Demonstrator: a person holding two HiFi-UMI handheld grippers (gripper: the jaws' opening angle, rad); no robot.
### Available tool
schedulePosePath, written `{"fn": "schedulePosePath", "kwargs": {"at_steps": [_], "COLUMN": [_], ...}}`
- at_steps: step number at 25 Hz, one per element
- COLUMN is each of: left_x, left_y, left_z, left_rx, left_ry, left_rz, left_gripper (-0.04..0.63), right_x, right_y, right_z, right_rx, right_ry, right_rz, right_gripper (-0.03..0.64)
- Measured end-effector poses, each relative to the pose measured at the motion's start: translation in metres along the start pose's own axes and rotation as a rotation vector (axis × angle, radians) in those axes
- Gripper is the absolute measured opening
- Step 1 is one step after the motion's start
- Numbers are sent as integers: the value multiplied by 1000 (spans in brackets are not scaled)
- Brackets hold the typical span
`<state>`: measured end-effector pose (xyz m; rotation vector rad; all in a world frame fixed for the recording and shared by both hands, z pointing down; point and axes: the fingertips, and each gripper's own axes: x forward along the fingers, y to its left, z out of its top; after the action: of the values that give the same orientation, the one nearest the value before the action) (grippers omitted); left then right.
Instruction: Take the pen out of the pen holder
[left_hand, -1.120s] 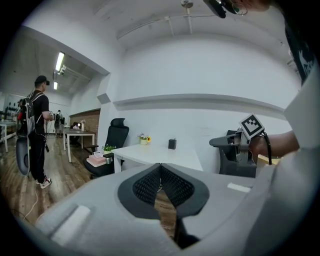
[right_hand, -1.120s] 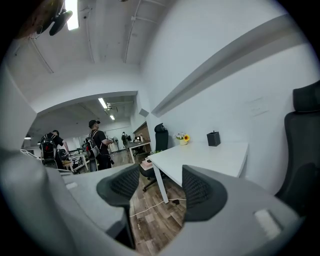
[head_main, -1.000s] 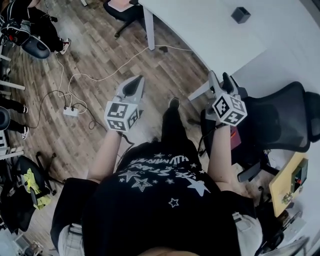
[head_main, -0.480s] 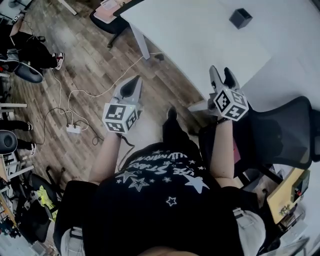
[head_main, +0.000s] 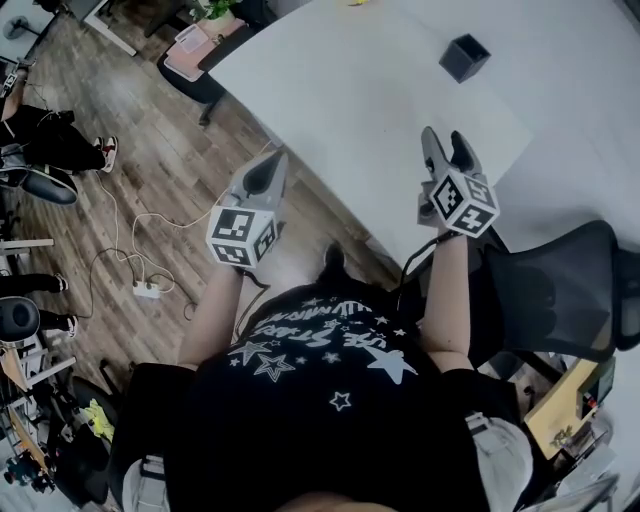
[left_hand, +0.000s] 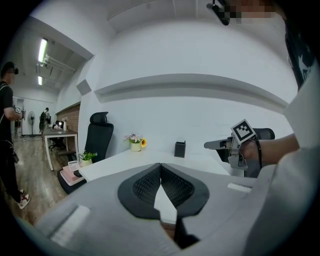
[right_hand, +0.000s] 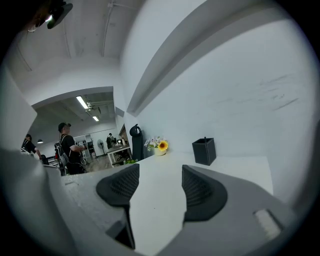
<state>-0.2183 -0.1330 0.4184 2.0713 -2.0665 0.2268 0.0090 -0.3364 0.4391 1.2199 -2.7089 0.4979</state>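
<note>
The black square pen holder (head_main: 465, 57) stands on the white table (head_main: 380, 90), toward its far side. In the right gripper view the pen holder (right_hand: 204, 151) shows a thin dark pen tip (right_hand: 204, 138) poking just above its rim. My right gripper (head_main: 447, 142) hangs over the table's near edge, well short of the holder, open and empty (right_hand: 160, 172). My left gripper (head_main: 268, 165) is held left of the table edge, above the wooden floor, its pads touching (left_hand: 160, 167). From the left gripper view the holder (left_hand: 180, 149) is far off.
A small pot of flowers (right_hand: 159, 146) sits on the table left of the holder. A black office chair (head_main: 560, 290) is at my right, another chair (left_hand: 98, 135) at the table's far left. Cables and a power strip (head_main: 148, 289) lie on the floor.
The table and holder have come nearer in the head view. The right gripper now hangs over the table's edge instead of the floor. Neither gripper's jaws have moved.
</note>
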Motion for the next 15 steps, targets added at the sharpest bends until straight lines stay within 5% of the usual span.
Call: {"fn": "schedulePosePath", "kwargs": {"at_steps": [15], "left_x": [89], "left_y": [-17], "left_z": [37], "left_rx": [59], "left_ry": [18], "left_rz": [-99], "left_gripper": [11], "right_x": [38], "right_y": [-75], "right_z": [45], "right_rx": [37], "right_ry": [-64], "right_rz": [-86], "right_gripper": [270]}}
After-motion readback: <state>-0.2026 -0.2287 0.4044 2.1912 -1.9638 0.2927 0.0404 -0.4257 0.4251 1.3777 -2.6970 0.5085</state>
